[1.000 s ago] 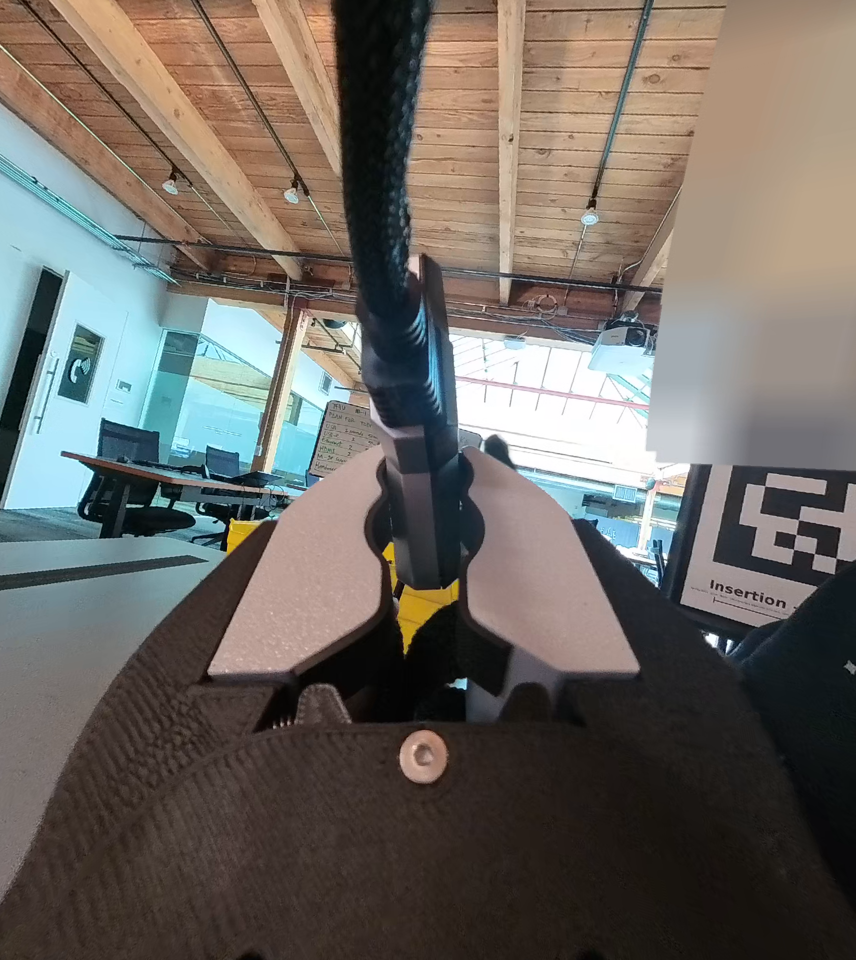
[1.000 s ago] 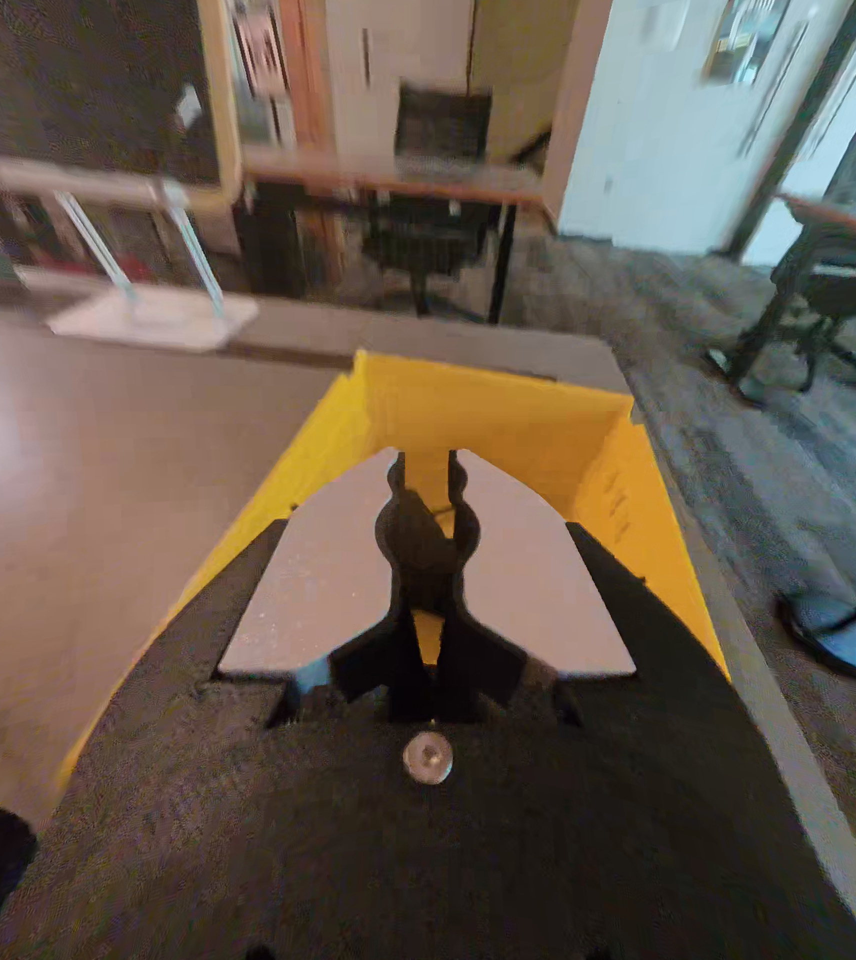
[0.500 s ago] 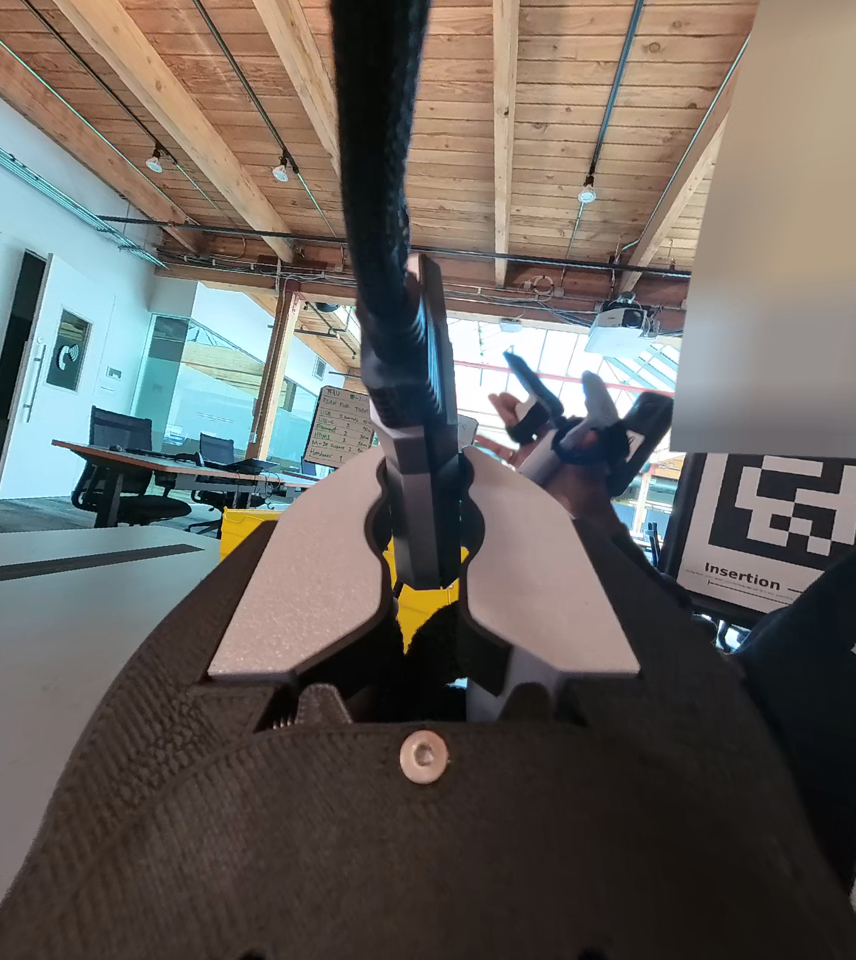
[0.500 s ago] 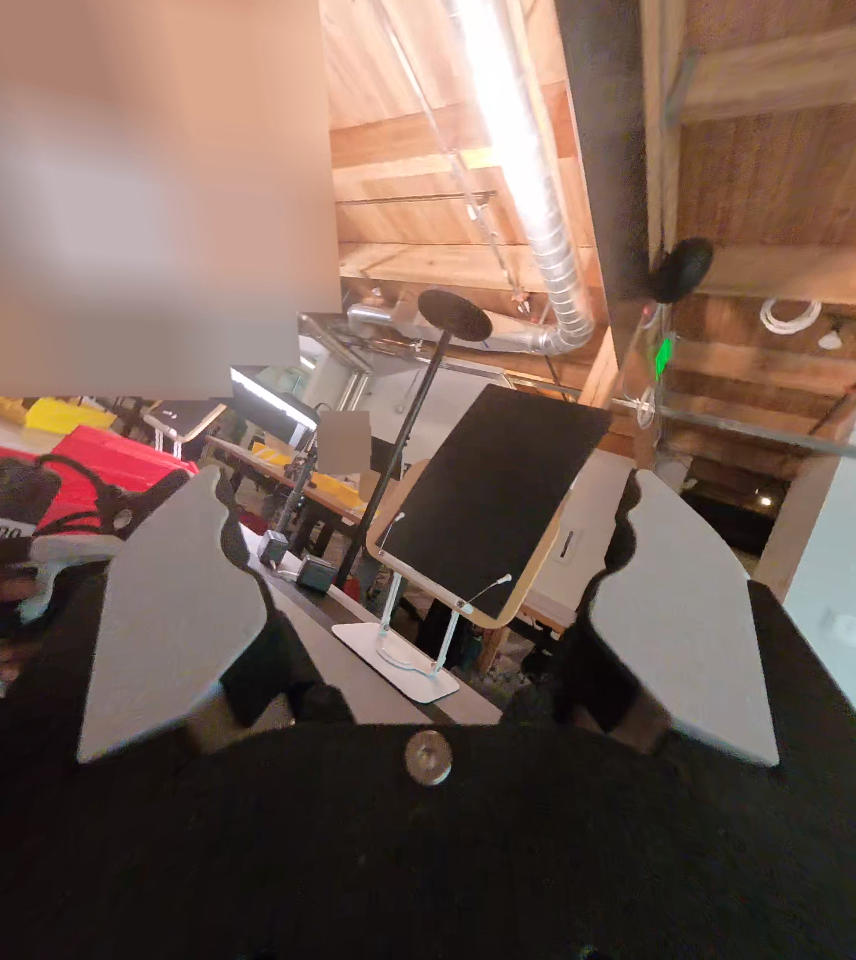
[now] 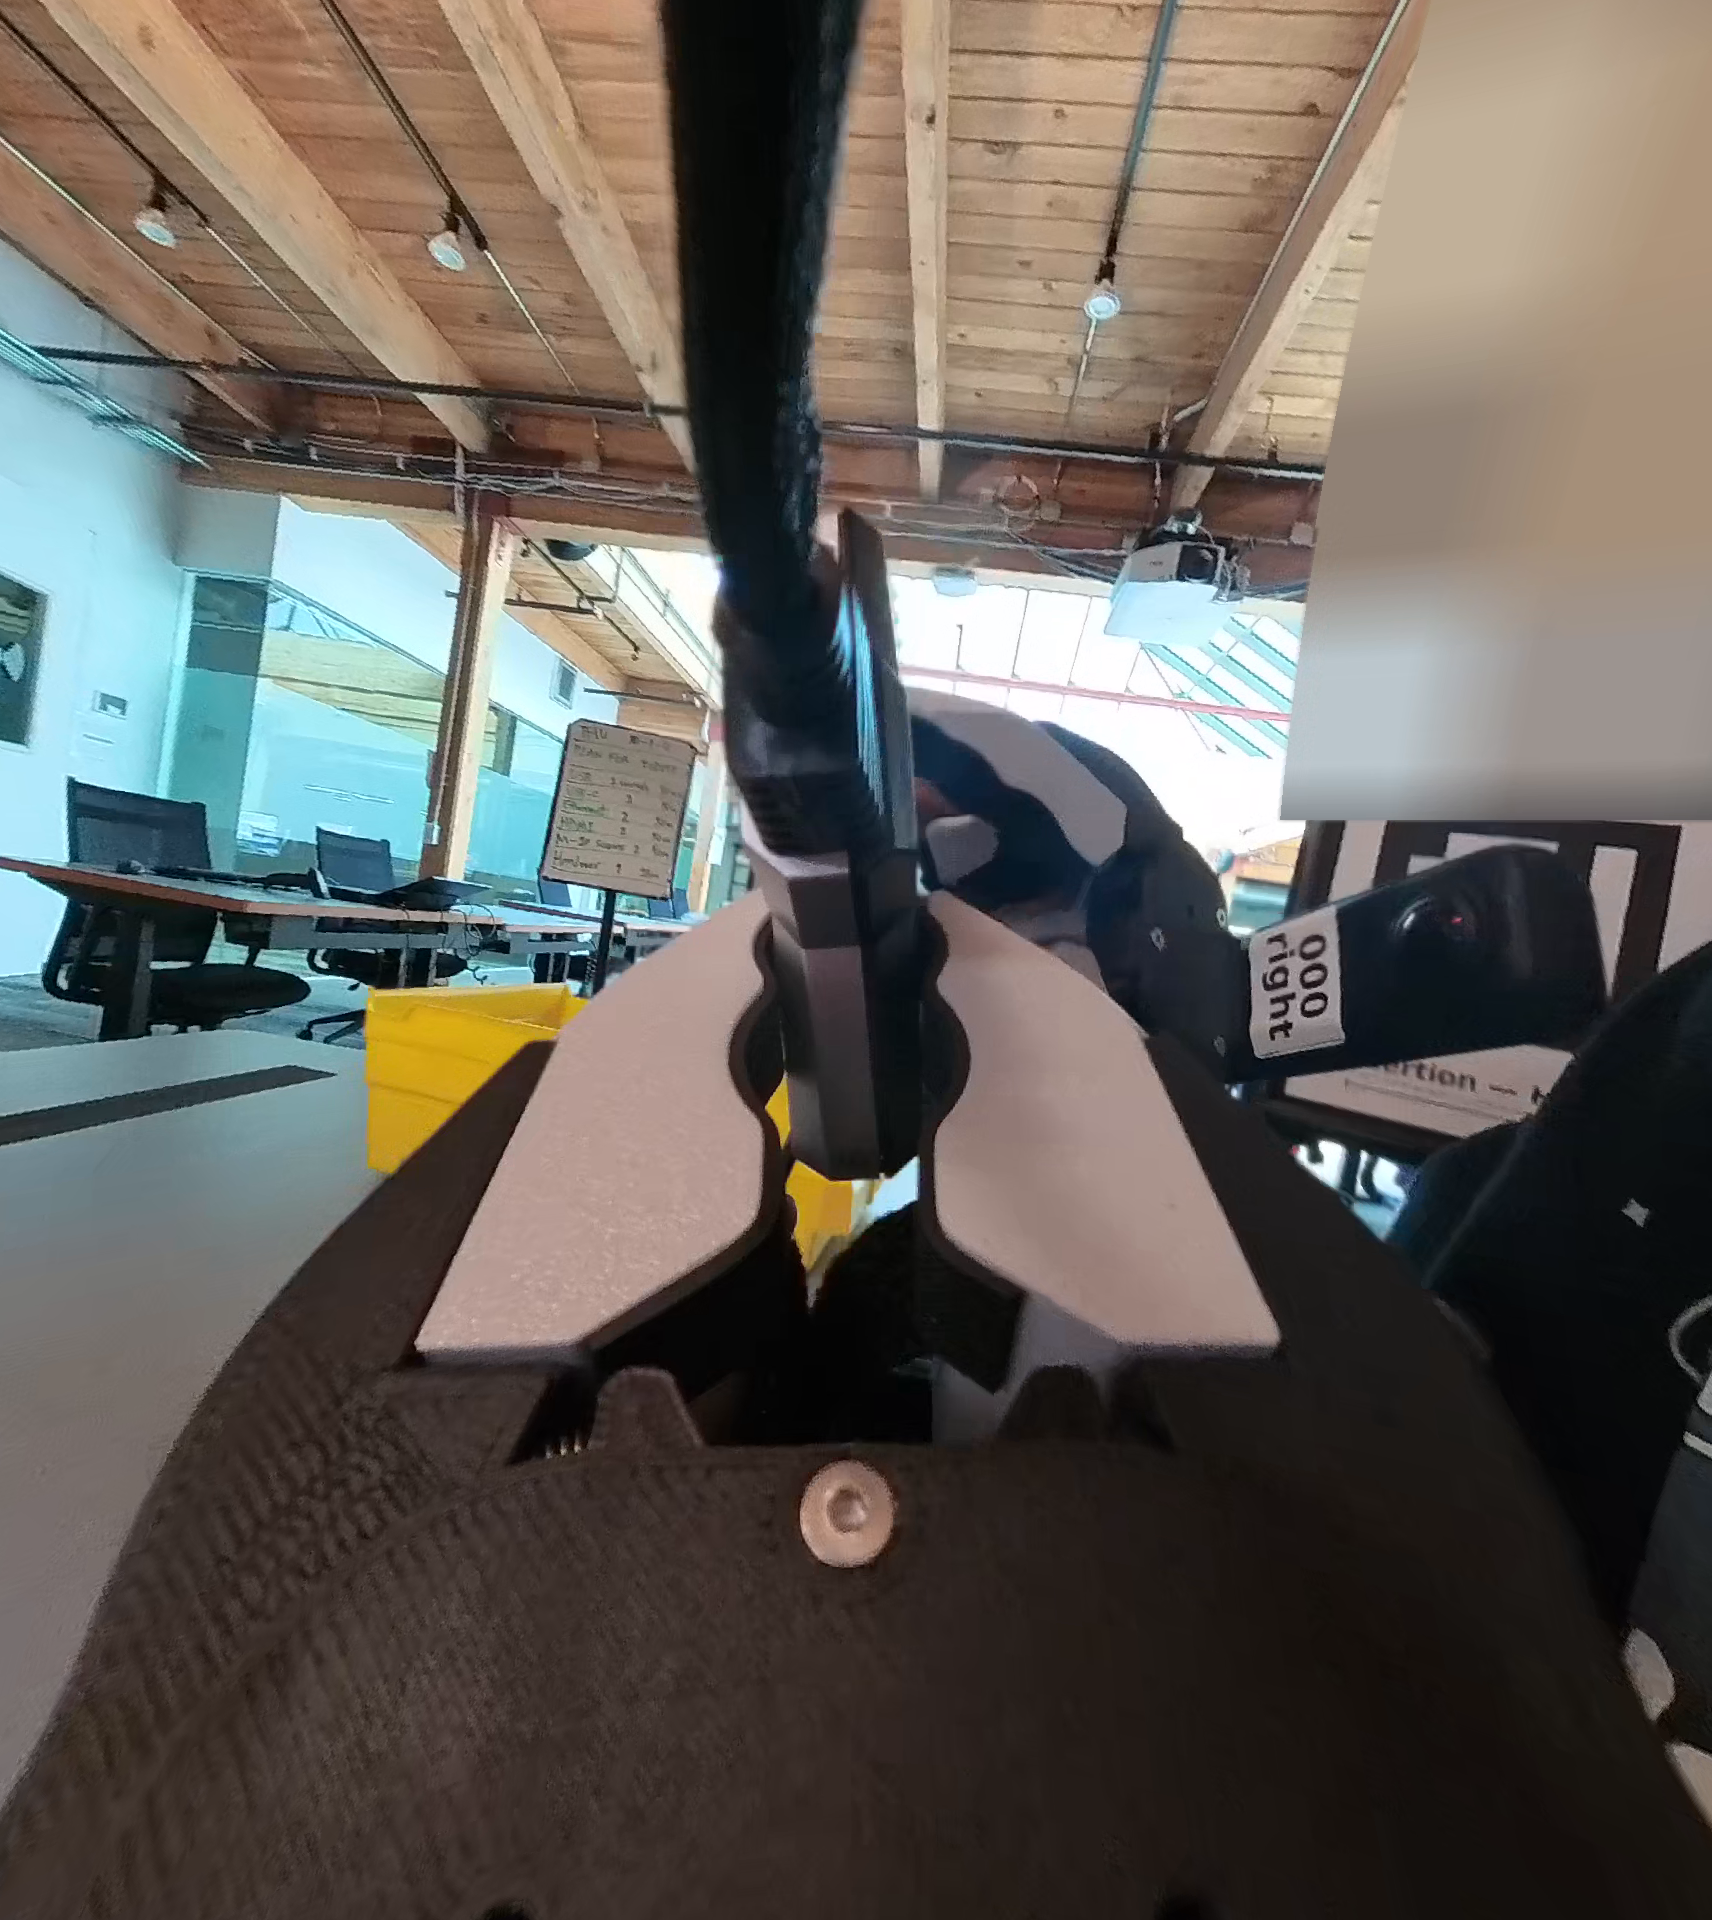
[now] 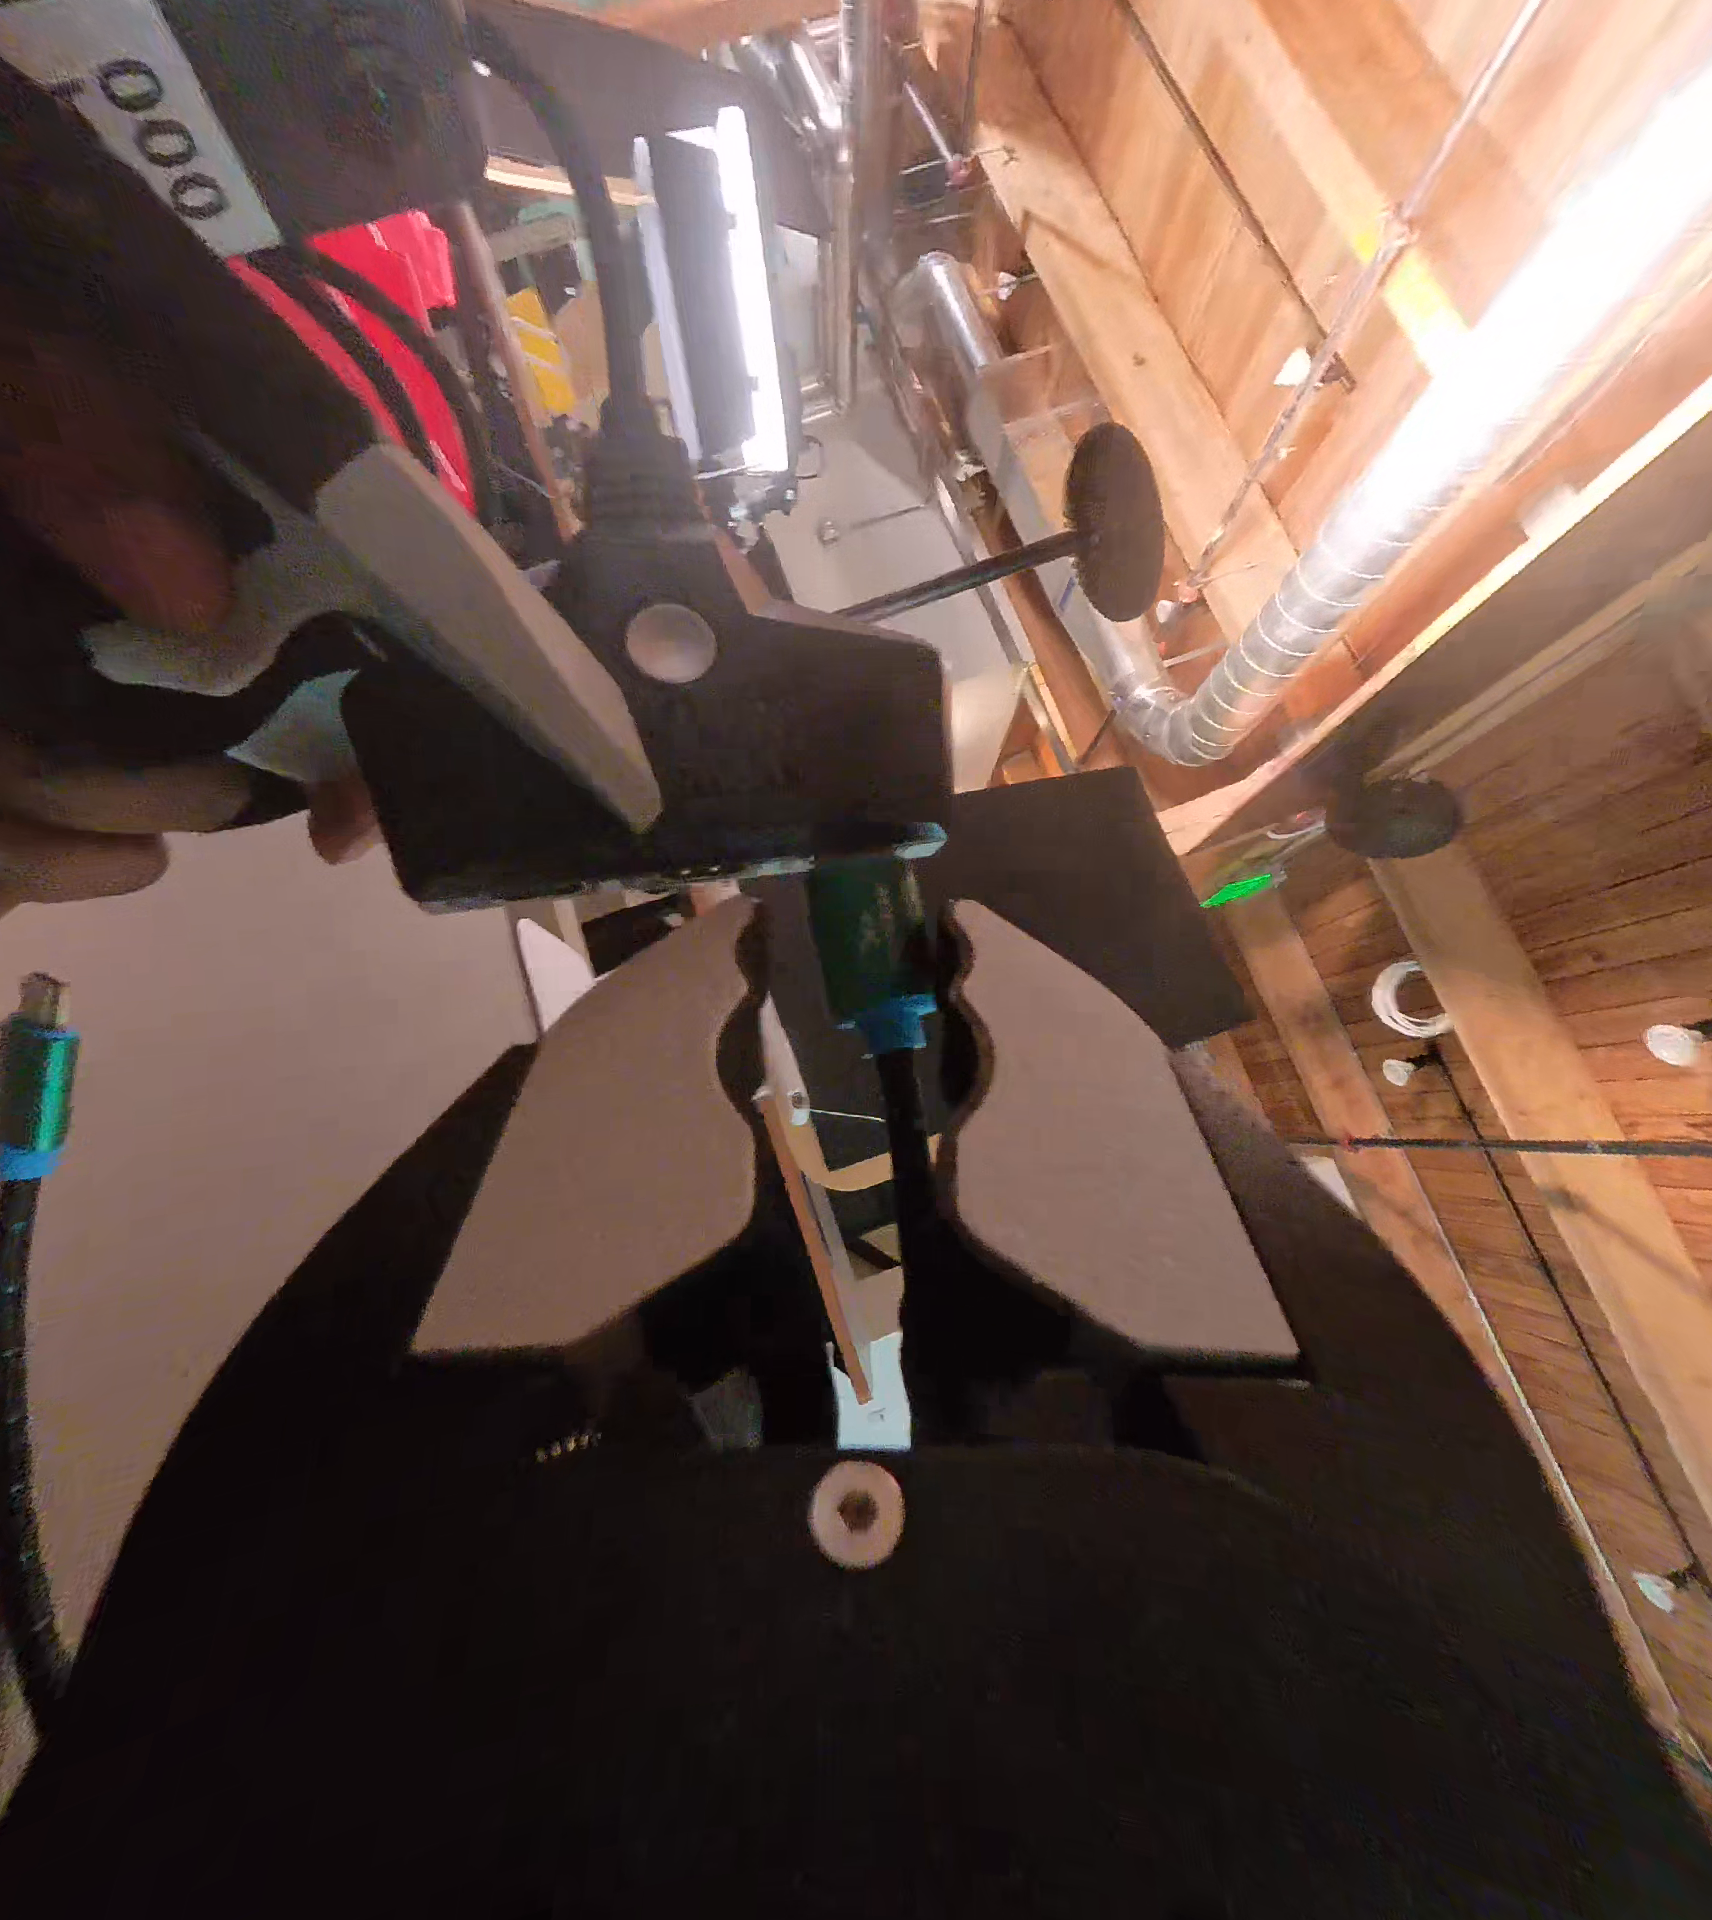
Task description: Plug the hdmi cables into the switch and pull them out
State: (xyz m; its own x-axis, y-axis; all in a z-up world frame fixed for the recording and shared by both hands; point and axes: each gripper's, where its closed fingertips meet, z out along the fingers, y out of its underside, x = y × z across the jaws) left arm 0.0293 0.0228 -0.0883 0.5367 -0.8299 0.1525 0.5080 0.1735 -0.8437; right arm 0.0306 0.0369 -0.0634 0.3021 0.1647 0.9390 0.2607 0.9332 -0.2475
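Observation:
In the left wrist view my left gripper [image 5: 847, 920] is shut on the flat dark switch [image 5: 831, 1029] and holds it edge-up in the air. A thick black braided cable [image 5: 758, 260] rises from its top. My right gripper [image 5: 997, 810] shows just behind it. In the right wrist view the switch [image 6: 779, 727] is pinched by the left gripper's grey finger [image 6: 488, 623]. A green HDMI plug [image 6: 867, 935] with a blue band sits in the switch's near edge. My right gripper [image 6: 852, 914] is closed around it. A second green plug [image 6: 31, 1060] hangs free at the left.
A grey table [image 5: 104, 1247] lies below with a yellow bin [image 5: 457, 1049] on it. A person's dark clothing [image 5: 1662, 1195] fills the right side. A black panel on a stand [image 6: 1070, 904] is behind the switch. A hand [image 6: 0, 852] holds the left gripper.
My right gripper swung up from the yellow bin, opened wide, came to the switch and closed around the green plug. The left gripper kept holding the switch.

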